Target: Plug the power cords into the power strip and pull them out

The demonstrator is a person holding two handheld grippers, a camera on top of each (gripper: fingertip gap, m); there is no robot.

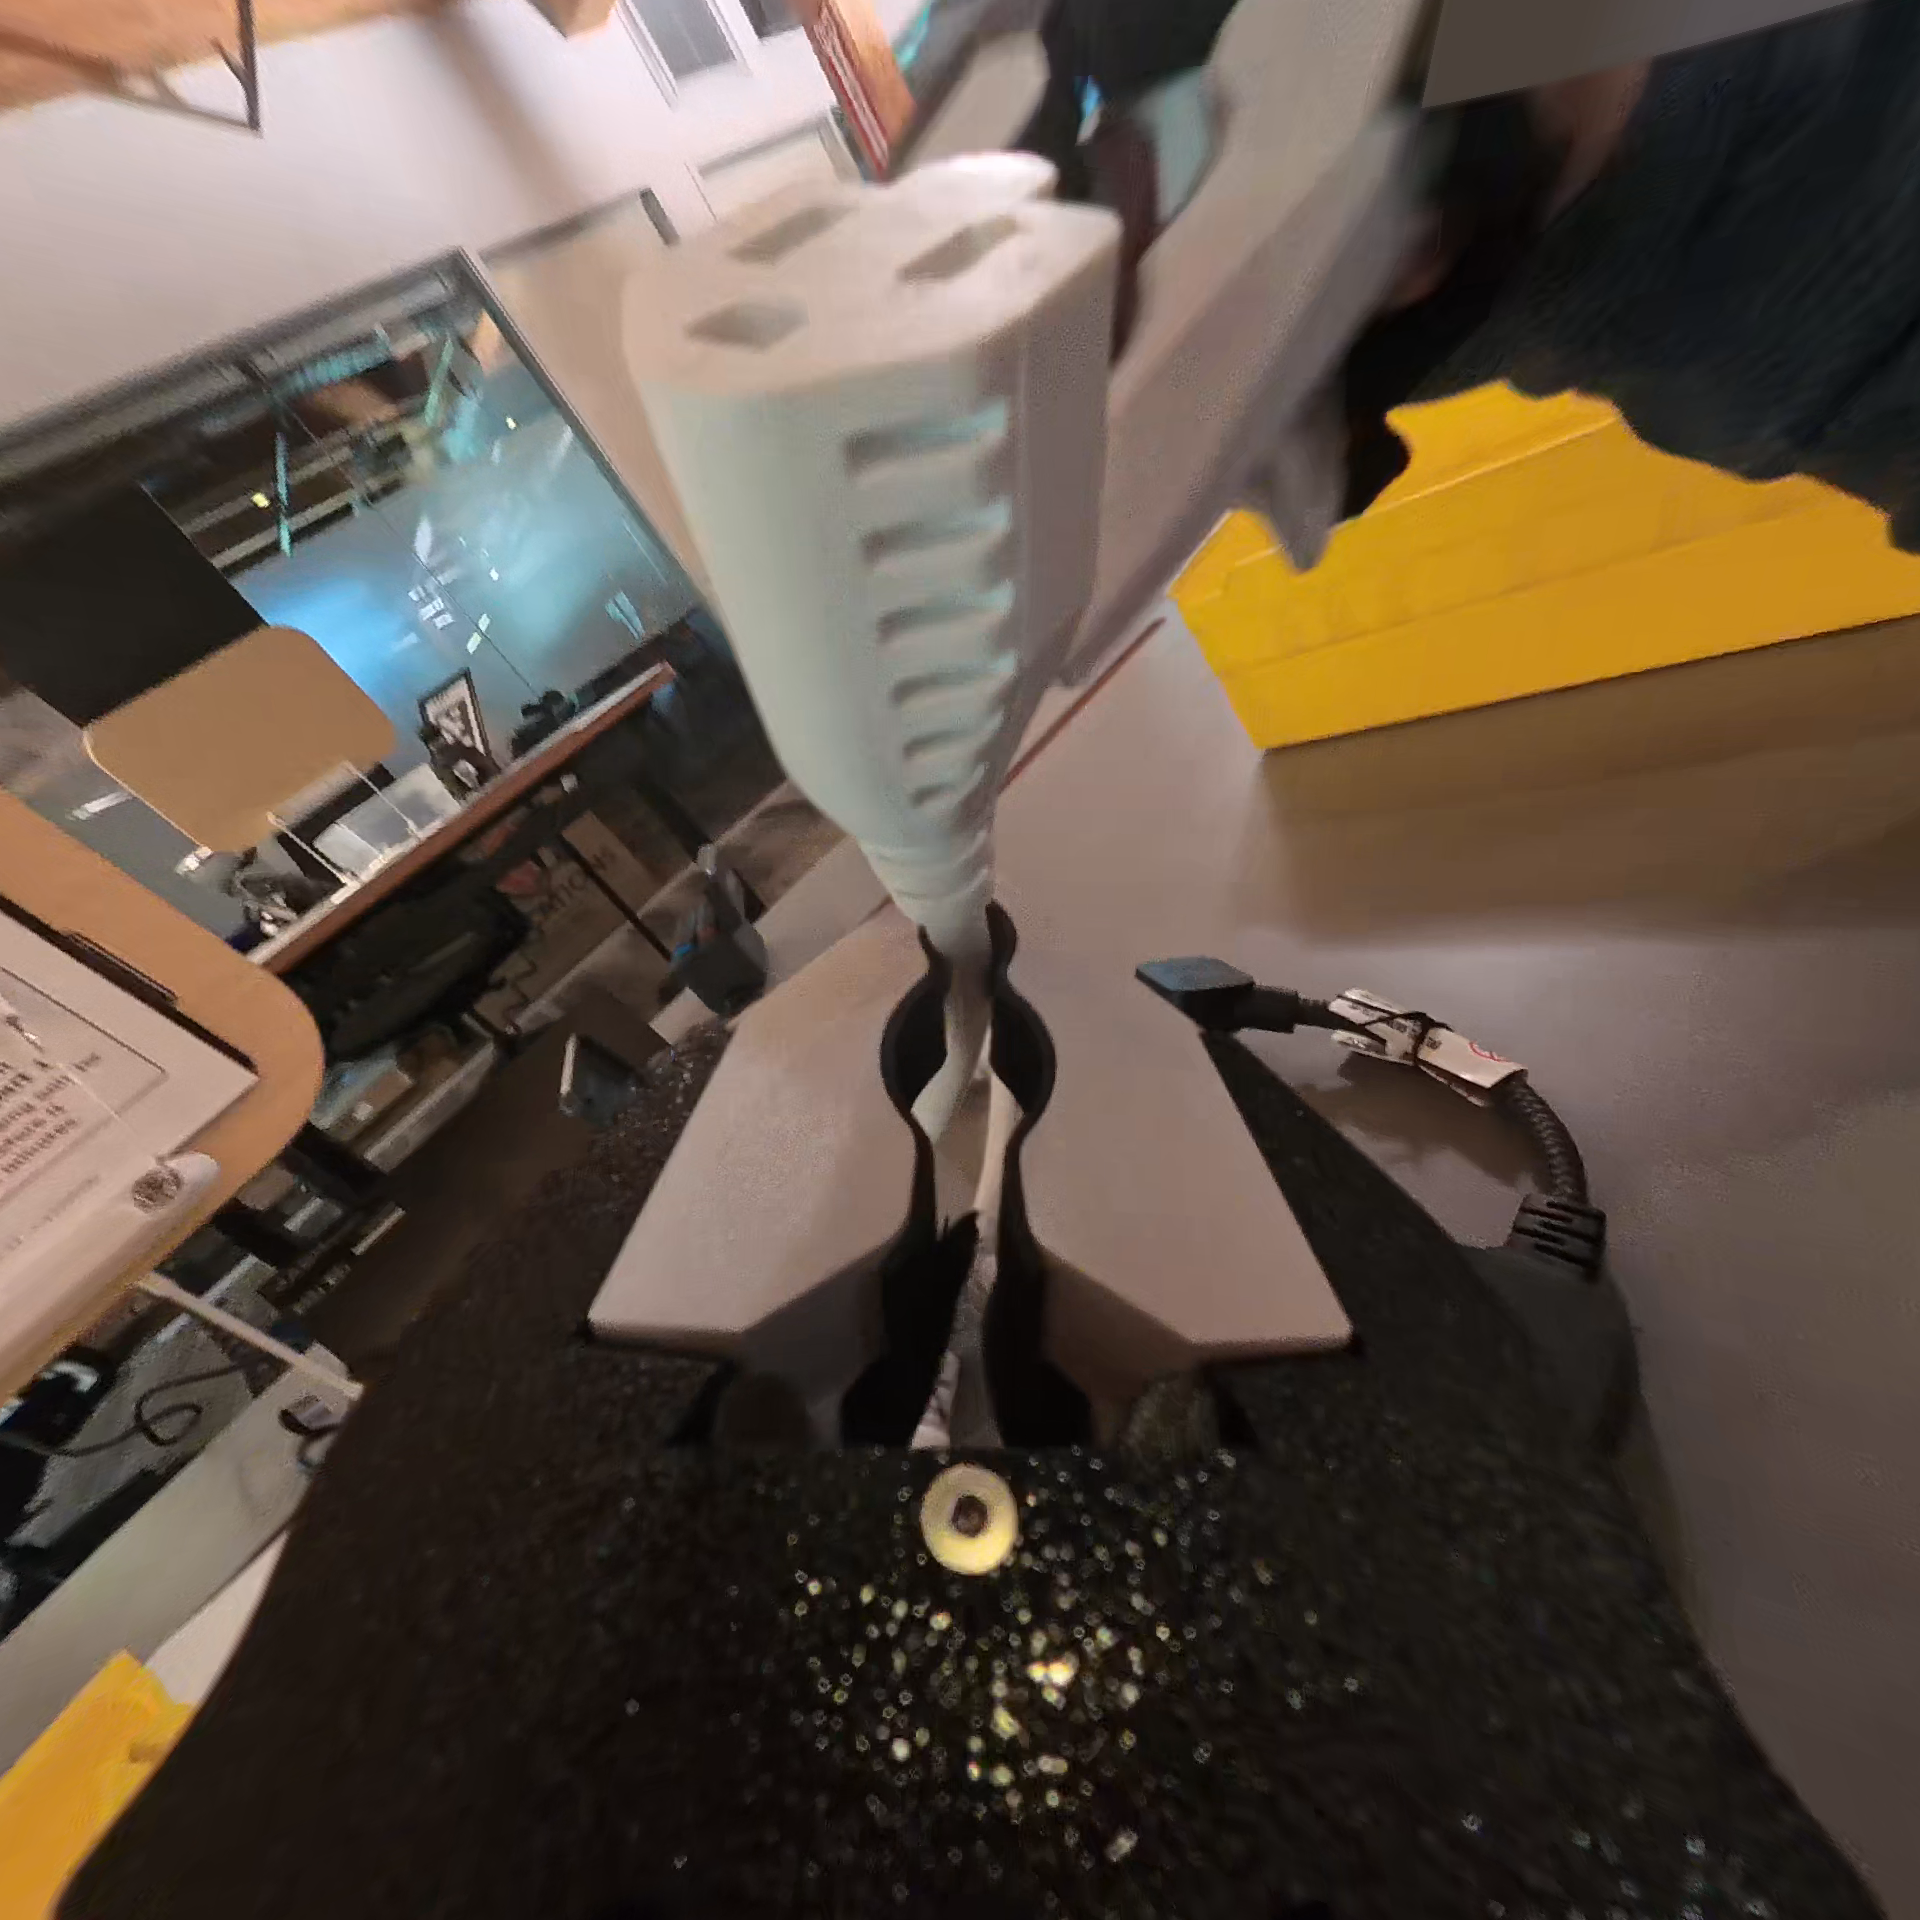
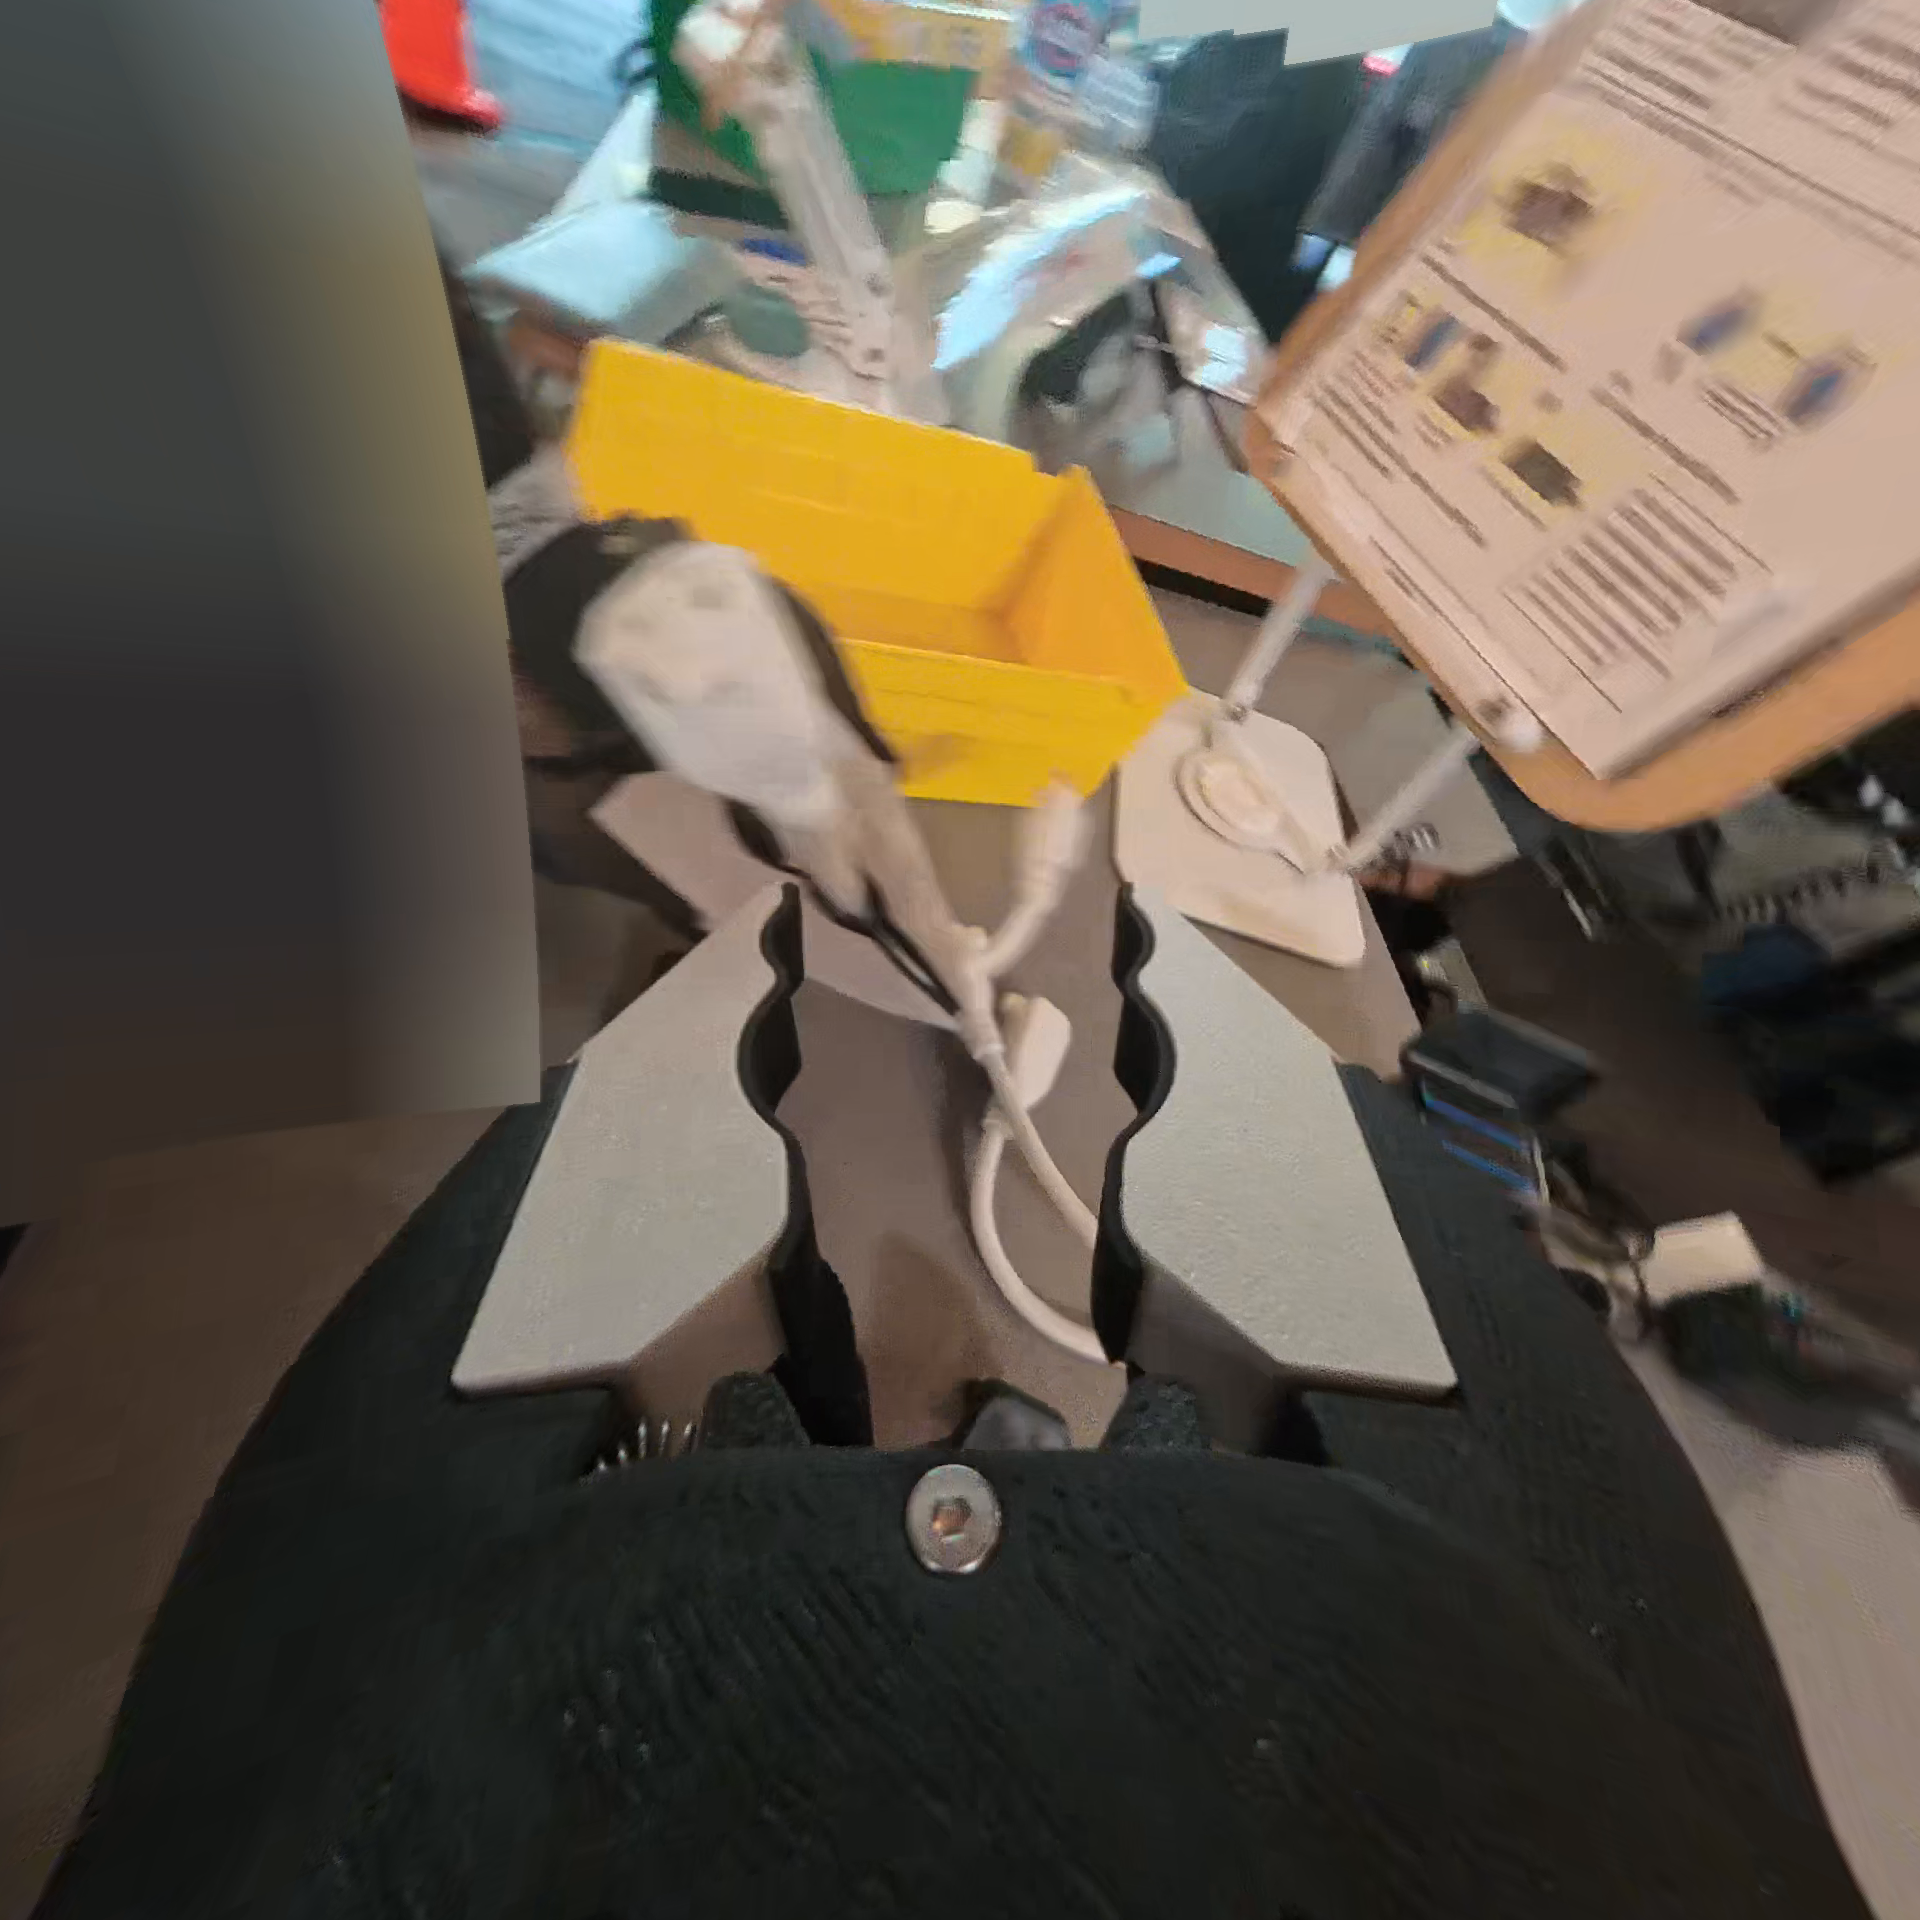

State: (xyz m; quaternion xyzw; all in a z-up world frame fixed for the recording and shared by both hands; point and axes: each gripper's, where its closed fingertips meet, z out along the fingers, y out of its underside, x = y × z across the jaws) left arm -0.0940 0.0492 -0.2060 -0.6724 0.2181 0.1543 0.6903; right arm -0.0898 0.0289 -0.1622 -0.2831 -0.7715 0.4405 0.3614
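Rising upright out of the left gripper [image 1: 971,935], the white power strip [image 1: 873,499] is lifted clear of the bench [image 1: 1507,883], its slotted face turned up and away from the camera. The left fingers [image 1: 810,1132] are closed on the thin white cord at the strip's neck, just below the ribbed strain relief. Beyond the strip, toward its right, sits a yellow bin [image 1: 1538,592] on the bench, partly hidden by a dark sleeve [image 1: 1714,260]. Nearer than the bin, a black braided cable [image 1: 1538,1132] with a flat black plug and a white tag lies on the bench beside the left gripper.

From the right wrist view the power strip [image 2: 717,686] shows blurred in front of the yellow bin [image 2: 935,582], held by the far gripper. White power cords [image 2: 1023,1174] trail down from the strip onto the bench [image 2: 904,1164], passing between the right fingers [image 2: 634,1174]. The right gripper [image 2: 951,925] stands open, its fingers well apart and holding nothing. Right of the strip, a white stand base [image 2: 1236,831] carries a tilted printed board [image 2: 1621,416].
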